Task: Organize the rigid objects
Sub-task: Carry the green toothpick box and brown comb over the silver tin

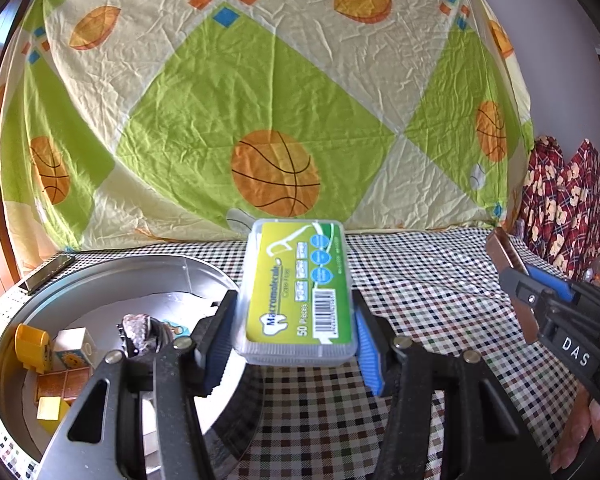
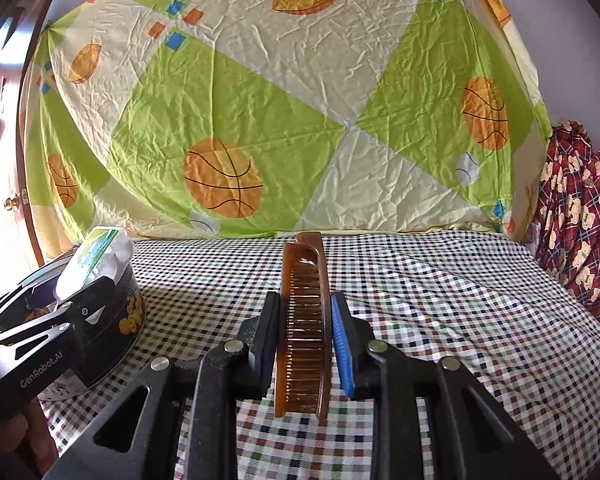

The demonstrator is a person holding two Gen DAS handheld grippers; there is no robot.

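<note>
Two grips: both loaded.
Left gripper [image 1: 296, 312]: jaws clamp floss box [image 1: 298, 292], long axis running forward.
Right gripper [image 2: 306, 340]: jaws clenched on brown comb [image 2: 302, 320], lengthwise.
Tin [image 1: 112, 276]: immediately left of left jaws, nearer hand.

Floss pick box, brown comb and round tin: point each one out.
floss pick box [image 1: 300, 296], left wrist view, on its green label.
brown comb [image 2: 302, 332], right wrist view, on its teeth.
round tin [image 1: 204, 268], left wrist view, on its far inner wall.
</note>
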